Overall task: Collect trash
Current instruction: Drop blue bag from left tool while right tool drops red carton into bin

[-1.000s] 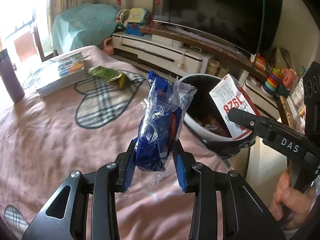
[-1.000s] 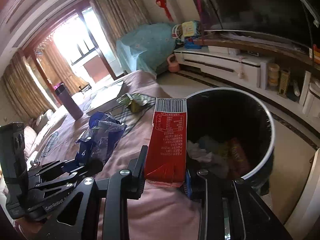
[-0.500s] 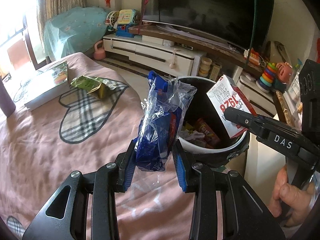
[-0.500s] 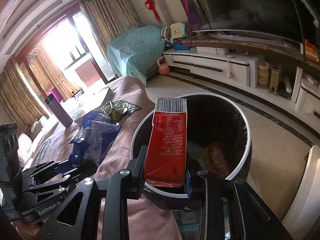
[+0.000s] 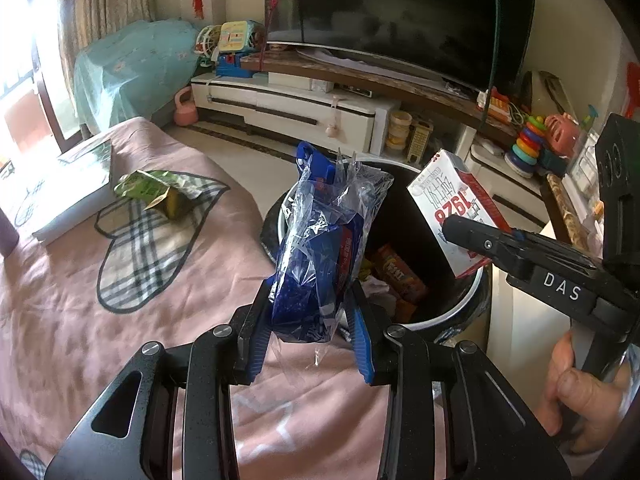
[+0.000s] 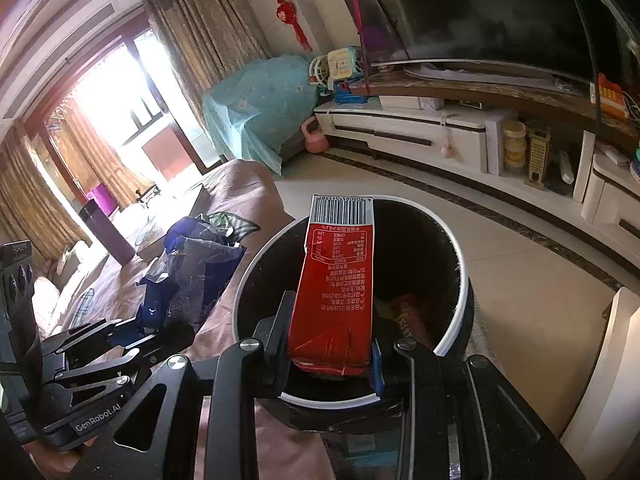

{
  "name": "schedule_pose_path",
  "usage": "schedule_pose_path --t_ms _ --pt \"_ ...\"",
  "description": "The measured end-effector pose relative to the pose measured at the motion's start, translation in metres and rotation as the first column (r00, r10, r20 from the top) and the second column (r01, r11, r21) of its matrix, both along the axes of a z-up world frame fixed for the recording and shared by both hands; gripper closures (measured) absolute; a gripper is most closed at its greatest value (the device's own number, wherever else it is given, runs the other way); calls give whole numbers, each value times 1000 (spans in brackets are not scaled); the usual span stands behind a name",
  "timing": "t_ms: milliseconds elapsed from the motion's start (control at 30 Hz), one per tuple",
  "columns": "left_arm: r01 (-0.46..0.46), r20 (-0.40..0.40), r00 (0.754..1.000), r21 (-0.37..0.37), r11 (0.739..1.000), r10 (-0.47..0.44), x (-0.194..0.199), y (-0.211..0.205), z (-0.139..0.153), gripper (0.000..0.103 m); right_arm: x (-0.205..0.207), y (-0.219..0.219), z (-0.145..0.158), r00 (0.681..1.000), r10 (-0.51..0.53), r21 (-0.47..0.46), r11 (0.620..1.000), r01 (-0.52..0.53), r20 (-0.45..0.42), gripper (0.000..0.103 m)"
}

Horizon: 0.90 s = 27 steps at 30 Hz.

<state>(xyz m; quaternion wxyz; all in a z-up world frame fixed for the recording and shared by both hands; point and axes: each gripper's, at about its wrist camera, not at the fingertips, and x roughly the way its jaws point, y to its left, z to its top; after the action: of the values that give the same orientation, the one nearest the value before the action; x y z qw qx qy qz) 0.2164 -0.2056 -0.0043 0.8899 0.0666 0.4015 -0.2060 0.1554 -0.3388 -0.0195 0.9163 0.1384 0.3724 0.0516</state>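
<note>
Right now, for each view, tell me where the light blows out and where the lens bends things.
Left wrist view: the window at far left is blown out; the TV bows along the top; the wrapper and bin stay sharp. Right wrist view: the balcony door is washed white; the cabinet curves; the carton reads clearly.

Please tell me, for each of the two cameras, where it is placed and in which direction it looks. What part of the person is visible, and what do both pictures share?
Left wrist: sits on the left gripper, looking along its fingers over the pink bed toward the trash bin and TV; it grips a blue plastic bag; the person's right hand shows.
Right wrist: sits on the right gripper, looking down into the trash bin; it grips a red carton; no bare hand clearly shows.
Shared: bin, bag, carton, TV, each other's gripper.
</note>
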Motion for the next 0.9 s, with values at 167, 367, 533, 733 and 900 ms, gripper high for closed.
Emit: schedule_pose_path --t_ms 167,367,533,733,900 --pt "9 0 1000 5 1000 -9 4 -6 0 69 2 -8 1 1000 -7 -1 1000 7 -3 73" --pt "18 0 1000 15 1000 -18 8 -15 1 69 3 -11 2 1000 -12 3 1000 12 -5 73" --pt "25 3 1000 24 999 -25 11 -23 1 69 6 -14 1 1000 -9 5 1000 9 -11 73" --pt "38 6 999 42 998 -38 13 -33 0 69 11 -19 -2 1000 -5 15 1000 5 -25 72" --pt "40 3 999 55 998 -40 17 -40 -1 69 15 -21 -4 999 -1 20 1000 2 -36 72"
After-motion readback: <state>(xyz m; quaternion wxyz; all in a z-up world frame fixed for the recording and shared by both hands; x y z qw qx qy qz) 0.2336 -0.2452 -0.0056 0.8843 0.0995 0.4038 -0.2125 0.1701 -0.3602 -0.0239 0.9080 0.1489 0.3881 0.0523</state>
